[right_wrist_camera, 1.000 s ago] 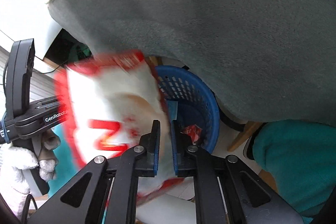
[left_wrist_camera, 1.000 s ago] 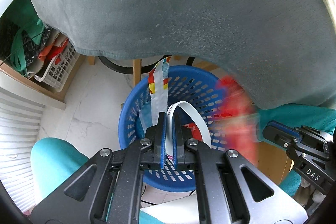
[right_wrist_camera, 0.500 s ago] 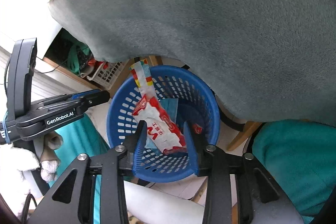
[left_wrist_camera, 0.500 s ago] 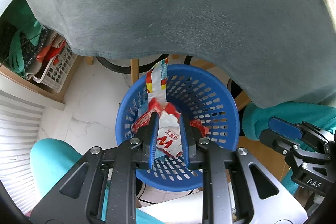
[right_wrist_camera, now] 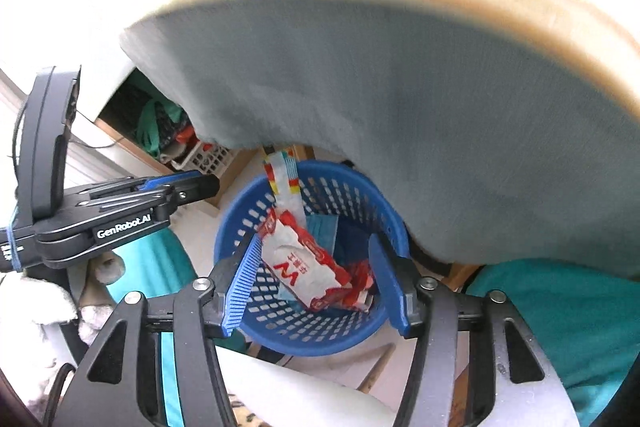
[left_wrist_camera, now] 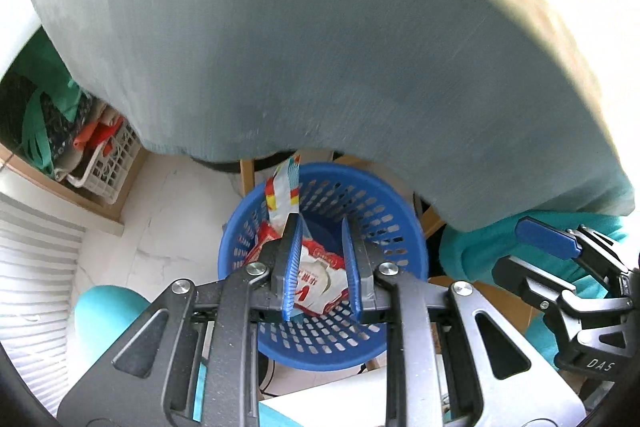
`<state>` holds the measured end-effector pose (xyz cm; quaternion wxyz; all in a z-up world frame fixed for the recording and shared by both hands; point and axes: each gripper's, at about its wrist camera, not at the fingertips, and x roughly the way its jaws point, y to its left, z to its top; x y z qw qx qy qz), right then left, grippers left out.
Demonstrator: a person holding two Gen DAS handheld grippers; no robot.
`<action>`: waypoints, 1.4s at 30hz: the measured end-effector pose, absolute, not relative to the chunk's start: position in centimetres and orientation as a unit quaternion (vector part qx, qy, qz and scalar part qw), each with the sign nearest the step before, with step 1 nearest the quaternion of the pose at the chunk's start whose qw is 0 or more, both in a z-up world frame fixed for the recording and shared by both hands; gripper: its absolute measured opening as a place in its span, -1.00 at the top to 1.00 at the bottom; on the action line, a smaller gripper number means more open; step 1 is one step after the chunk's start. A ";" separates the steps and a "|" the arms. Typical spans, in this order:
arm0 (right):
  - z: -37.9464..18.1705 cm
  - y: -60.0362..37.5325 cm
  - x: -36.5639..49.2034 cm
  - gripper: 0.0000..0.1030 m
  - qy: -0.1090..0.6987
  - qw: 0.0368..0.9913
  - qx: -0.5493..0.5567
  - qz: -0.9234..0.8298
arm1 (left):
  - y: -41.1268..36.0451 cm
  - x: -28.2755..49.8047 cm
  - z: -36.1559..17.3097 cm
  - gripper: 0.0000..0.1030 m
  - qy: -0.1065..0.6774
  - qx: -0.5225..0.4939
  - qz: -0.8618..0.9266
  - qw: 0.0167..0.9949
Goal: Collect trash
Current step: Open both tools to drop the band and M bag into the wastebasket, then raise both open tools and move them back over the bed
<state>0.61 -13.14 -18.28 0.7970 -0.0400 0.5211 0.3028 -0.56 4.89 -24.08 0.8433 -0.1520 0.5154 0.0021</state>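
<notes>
Both wrist cams look steeply down along their own jaws, from close above the blue basket (left_wrist_camera: 320,343). Left view sits left of it, right view to the right. Shared: basket (right_wrist_camera: 304,335), grey cloth edge (left_wrist_camera: 320,67), white crate (right_wrist_camera: 208,157), floor.

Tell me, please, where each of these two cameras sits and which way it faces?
Left wrist: sits on the left gripper, looking steeply down into the blue basket; its open fingers and the right gripper show.
Right wrist: sits on the right gripper, looking down likewise; its jaws are opening, empty; the left gripper and a white-gloved hand show.
Shared: basket, red-and-white wrapper, grey cloth overhead.
</notes>
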 end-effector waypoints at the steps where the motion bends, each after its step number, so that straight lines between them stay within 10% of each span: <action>1: -17.7 -13.4 0.7 -0.08 0.516 0.800 -0.041 0.305 | 4.9 -0.5 -23.5 0.45 0.510 -0.151 0.000 0.847; 4: -15.7 -13.9 0.7 -0.31 0.499 0.809 -0.041 0.309 | 4.8 -0.4 -21.6 0.11 0.488 -0.147 -0.003 0.860; 42: -0.9 -23.7 19.1 -0.55 0.364 0.897 -0.046 0.247 | -0.1 20.7 -7.2 -0.07 0.415 -0.002 -0.090 0.905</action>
